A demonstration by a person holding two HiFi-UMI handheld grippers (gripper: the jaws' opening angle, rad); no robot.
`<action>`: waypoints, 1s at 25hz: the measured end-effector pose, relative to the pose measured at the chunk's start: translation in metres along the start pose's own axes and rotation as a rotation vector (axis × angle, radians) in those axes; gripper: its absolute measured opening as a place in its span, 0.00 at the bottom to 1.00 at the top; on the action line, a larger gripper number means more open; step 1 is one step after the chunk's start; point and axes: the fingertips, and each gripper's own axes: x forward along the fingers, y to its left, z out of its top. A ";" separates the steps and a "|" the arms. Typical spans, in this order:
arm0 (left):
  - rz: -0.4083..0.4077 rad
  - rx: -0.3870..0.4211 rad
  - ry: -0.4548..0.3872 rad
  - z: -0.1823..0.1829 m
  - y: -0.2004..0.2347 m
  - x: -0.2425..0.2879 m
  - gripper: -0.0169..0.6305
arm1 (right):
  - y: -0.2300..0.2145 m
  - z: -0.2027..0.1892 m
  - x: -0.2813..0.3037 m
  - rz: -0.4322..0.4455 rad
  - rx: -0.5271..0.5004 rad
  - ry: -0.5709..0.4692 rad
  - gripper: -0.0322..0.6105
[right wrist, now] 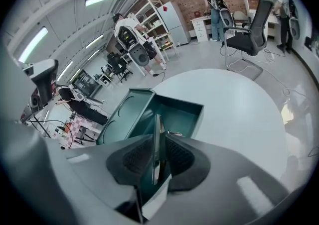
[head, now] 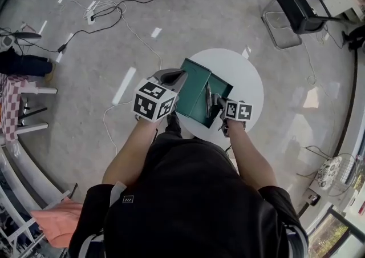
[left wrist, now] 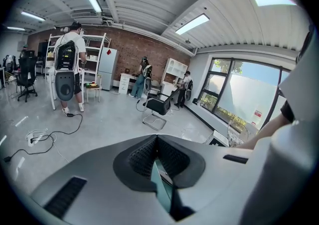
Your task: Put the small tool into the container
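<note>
A teal container stands open on the round white table, its lid swung out to the left. My left gripper is shut on the lid's edge; in the left gripper view a thin teal plate sits clamped between the jaws of that gripper. My right gripper is shut on a slim dark tool that points over the open box. In the right gripper view the tool stands upright in the right gripper, with the container and lid just beyond.
The table is bare to the right of the box. A black office chair stands at the far right, and cables trail over the floor at the far left. A wire fan lies at the right. People stand far off.
</note>
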 end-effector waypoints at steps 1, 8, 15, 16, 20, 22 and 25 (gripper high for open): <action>-0.009 0.007 -0.001 0.003 -0.002 0.002 0.04 | -0.003 0.002 -0.004 -0.003 0.011 -0.015 0.19; -0.088 0.080 -0.010 0.028 -0.027 0.026 0.04 | -0.023 0.024 -0.036 -0.020 0.078 -0.132 0.19; -0.128 0.130 -0.016 0.047 -0.046 0.042 0.04 | -0.040 0.052 -0.082 0.022 0.159 -0.279 0.19; -0.129 0.134 -0.017 0.050 -0.045 0.043 0.04 | -0.040 0.058 -0.091 0.033 0.168 -0.310 0.19; -0.116 0.146 -0.035 0.066 -0.036 0.041 0.04 | -0.042 0.089 -0.129 0.049 0.174 -0.425 0.18; -0.105 0.153 -0.052 0.078 -0.029 0.041 0.04 | -0.044 0.108 -0.146 0.050 0.166 -0.478 0.18; -0.092 0.170 -0.075 0.097 -0.022 0.042 0.04 | -0.044 0.139 -0.172 0.051 0.136 -0.558 0.18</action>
